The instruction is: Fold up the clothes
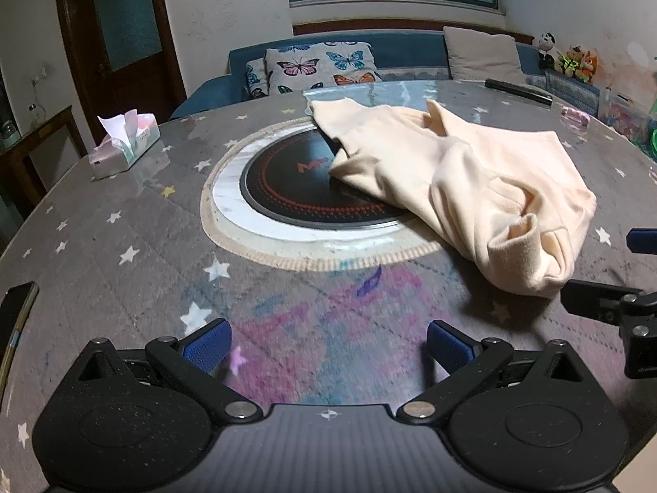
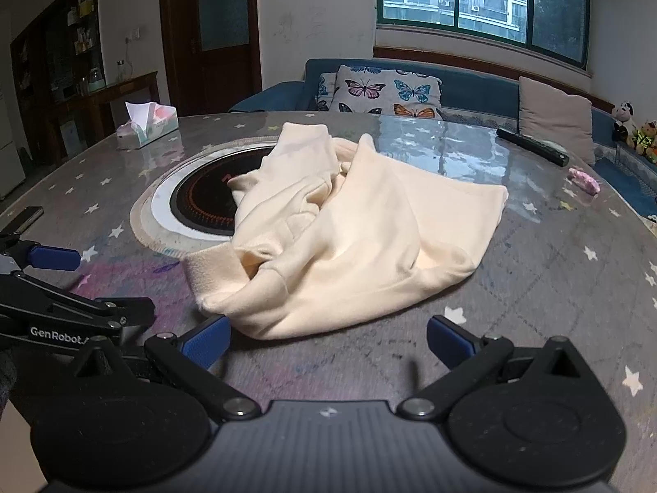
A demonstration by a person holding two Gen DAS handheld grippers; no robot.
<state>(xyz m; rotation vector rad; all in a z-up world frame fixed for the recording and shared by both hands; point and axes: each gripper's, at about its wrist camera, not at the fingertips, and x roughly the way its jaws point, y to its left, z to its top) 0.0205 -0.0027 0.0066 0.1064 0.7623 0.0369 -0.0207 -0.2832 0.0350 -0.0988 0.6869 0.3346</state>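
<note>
grey star-printed table cover is seen under a crumpled cream garment, which lies partly over the round black hob. left gripper and right gripper are both held spread, empty, the right probably just beside the hem.

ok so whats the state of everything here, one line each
cream sweatshirt: crumpled in a heap on the table, unfolded, partly over the black round plate
left tool: open, holding nothing, short of the sweatshirt
right tool: open, holding nothing, near the sweatshirt's front edge
black round plate: flat in the table's middle, partly covered
tissue box: open, tissue sticking up
phone: lying flat at the table edge
</note>
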